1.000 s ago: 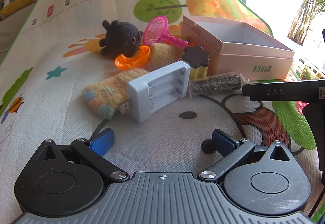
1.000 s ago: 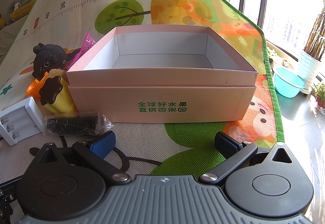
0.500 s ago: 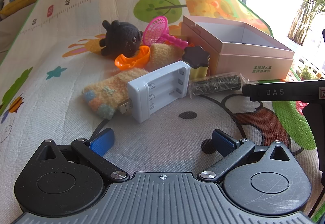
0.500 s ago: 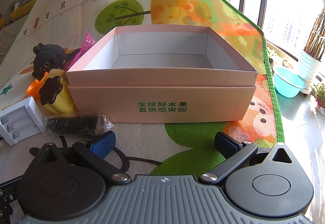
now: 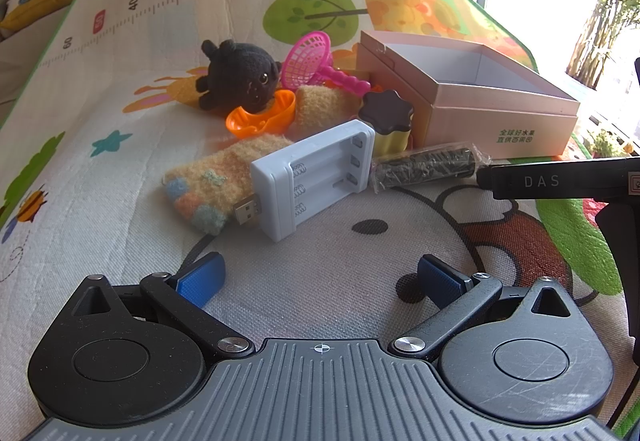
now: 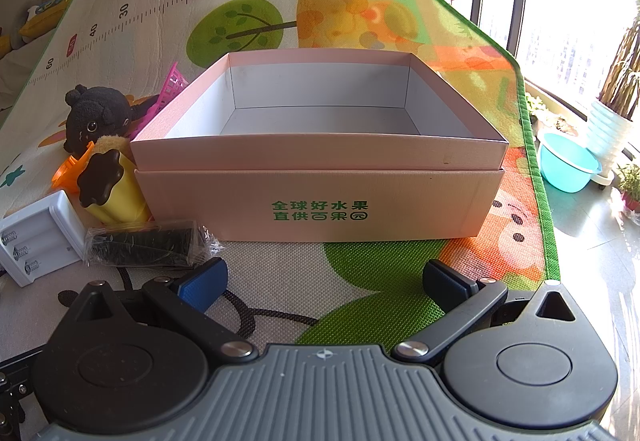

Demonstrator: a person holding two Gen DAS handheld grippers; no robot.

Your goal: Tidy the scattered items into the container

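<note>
Though open-topped, box (image 6: 316, 197) interior bare.

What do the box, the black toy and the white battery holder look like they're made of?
Box: matte cardboard, probably, given its thin folded walls. Black toy: fuzzy plush fabric. White battery holder: smooth moulded plastic, with metal springs and USB plug.

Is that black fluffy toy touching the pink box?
Apart. The right wrist view shows the black toy sitting well left of the box, with the pink net and bare mat between them.
</note>
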